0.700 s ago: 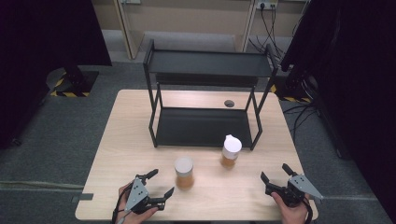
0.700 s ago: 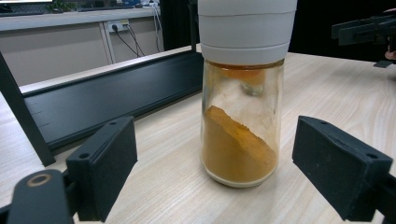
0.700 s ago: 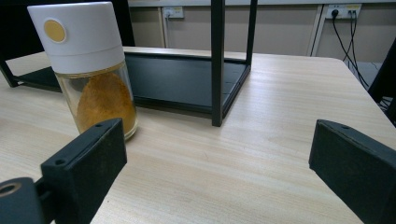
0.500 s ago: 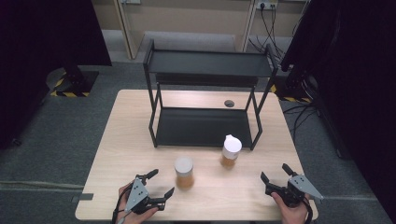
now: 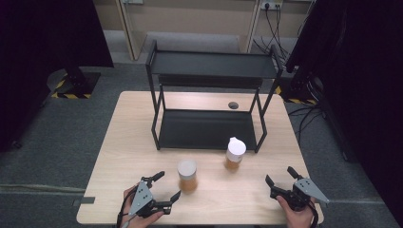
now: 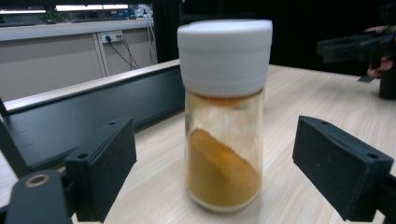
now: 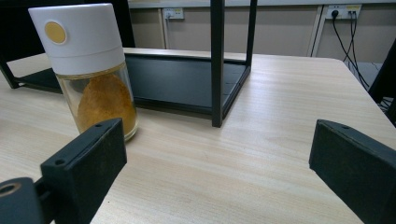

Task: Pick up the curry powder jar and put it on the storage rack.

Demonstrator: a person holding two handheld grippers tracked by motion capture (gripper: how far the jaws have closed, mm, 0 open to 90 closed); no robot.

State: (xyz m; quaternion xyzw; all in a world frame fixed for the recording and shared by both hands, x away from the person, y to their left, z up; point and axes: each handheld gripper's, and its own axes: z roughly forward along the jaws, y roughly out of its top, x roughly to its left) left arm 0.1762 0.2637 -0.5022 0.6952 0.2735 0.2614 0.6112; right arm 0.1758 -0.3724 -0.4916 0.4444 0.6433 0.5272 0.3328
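I see a black two-tier shelf rack point(image 5: 211, 90) standing across the far half of the wooden table point(image 5: 119, 147), with its front right post point(image 7: 216, 65) rising just beyond my right gripper point(image 5: 284, 176) and a small dark grommet hole point(image 5: 233, 105) in the tabletop behind it. My left gripper point(image 5: 167, 185) sits at the near left edge, jaws released and spread wide, and the flat-lidded jar point(image 5: 187, 175) stands on the table right beside it, framed between the jaws in the left gripper view but touching neither. My right gripper, also released with jaws apart, rests at the near right, well apart from the dispenser-top jar point(image 5: 235, 154), which stands just in front of the rack. The left gripper view shows orange-brown powder point(image 6: 224, 175) heaped in the lower half of the flat-lidded jar point(image 6: 224, 112); the right gripper view shows the dispenser-top jar point(image 7: 88, 65) holding similar powder and a yellow dot point(image 7: 55, 31) on its white cap.
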